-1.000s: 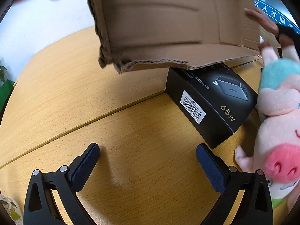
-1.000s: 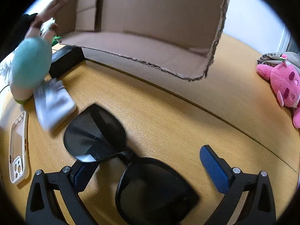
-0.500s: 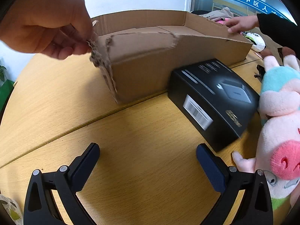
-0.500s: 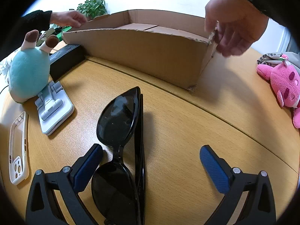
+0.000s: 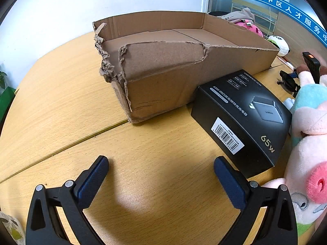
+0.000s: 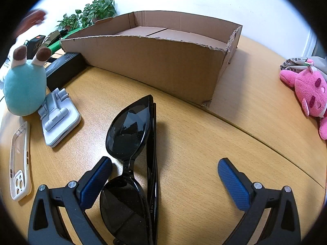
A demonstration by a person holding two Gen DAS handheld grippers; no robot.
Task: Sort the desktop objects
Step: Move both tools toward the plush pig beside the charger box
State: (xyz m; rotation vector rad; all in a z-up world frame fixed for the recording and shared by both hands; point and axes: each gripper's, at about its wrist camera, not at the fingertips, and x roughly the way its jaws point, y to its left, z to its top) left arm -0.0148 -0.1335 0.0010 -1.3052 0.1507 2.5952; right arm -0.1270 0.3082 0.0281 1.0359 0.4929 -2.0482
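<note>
Since a second ago: cardboard box brought down from a tilt in mid-air, now flat on the wooden counter, open side up; hands gone from its torn corner. Sunglasses turned from lenses-up to folded on edge.

Left wrist view, left to right of the box: bare counter with a seam running to the box's torn front corner; black charger box marked 65W touching the box's front wall at its right end; pink and teal plush just right of the charger box. Left claw wide open, holding nothing, hovering over bare counter in front of the box.

Right wrist view, left to right of the box: clear phone case well to the front left; teal plush and white folding phone stand near the box's left end, charger box against that end; sunglasses in front of the box, one lens between the fingers of the right claw, spread wide and gripping nothing, left pad just beside the frame; pink plush well to the right of the box.
</note>
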